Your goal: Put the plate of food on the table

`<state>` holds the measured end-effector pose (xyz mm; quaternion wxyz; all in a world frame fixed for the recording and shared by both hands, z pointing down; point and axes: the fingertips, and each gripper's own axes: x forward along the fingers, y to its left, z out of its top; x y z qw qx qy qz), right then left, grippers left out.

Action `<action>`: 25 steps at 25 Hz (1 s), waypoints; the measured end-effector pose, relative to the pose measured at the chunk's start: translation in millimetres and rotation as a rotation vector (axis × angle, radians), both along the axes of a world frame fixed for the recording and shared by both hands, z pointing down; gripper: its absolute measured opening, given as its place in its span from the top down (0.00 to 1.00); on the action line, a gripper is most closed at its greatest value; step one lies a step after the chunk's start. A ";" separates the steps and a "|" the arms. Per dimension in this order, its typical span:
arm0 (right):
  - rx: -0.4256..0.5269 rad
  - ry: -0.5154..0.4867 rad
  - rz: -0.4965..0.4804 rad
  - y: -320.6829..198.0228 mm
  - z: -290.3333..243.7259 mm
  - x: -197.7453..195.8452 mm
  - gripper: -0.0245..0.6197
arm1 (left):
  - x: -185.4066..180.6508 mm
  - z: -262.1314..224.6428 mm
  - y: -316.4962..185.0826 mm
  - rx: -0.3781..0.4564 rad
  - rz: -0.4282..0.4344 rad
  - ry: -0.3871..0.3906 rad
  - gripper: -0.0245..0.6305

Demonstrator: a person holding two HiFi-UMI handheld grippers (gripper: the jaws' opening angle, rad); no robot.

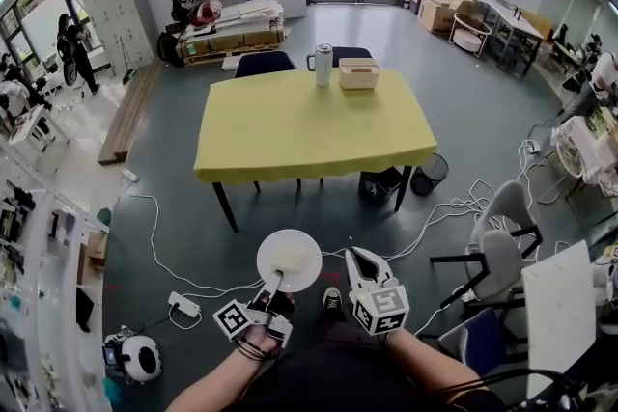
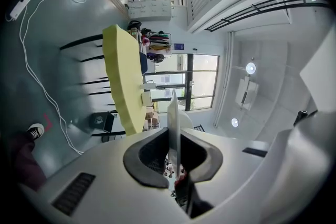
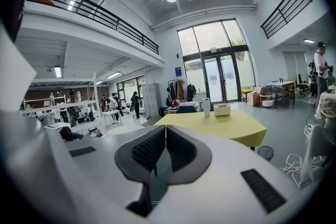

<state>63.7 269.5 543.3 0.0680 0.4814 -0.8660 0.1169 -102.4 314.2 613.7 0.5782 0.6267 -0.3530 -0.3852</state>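
the left gripper's (image 1: 274, 285) jaws are nearly together, clamped on the near rim of a white plate (image 1: 302, 248) with a pale piece of food (image 1: 288, 260) on it, at the lower middle of the head view. just to its right the right gripper (image 1: 359, 262) has its jaws closed on nothing. the yellow-clothed table (image 1: 309, 135) stands well apart in the upper middle, with a white tumbler (image 1: 323, 65) and a beige box (image 1: 358, 73) at its far edge.

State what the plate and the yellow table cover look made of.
The plate: thin, white, smooth rim; likely plastic or ceramic, cannot tell which. The table cover: matte yellow cloth or soft sheet, since it drapes over the edges.
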 end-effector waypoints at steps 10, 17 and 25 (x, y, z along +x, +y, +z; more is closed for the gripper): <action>-0.009 -0.008 -0.063 -109.8 1.3 3.7 0.94 | 3.9 -5.9 -105.2 0.004 -0.057 -0.022 0.92; -0.013 -0.015 -0.104 -174.2 -2.7 10.2 0.94 | 15.1 -8.3 -159.9 -0.011 -0.092 -0.016 0.92; -0.010 -0.024 -0.139 -225.0 -5.7 19.3 0.94 | 24.3 -18.6 -209.7 0.015 -0.122 -0.028 0.92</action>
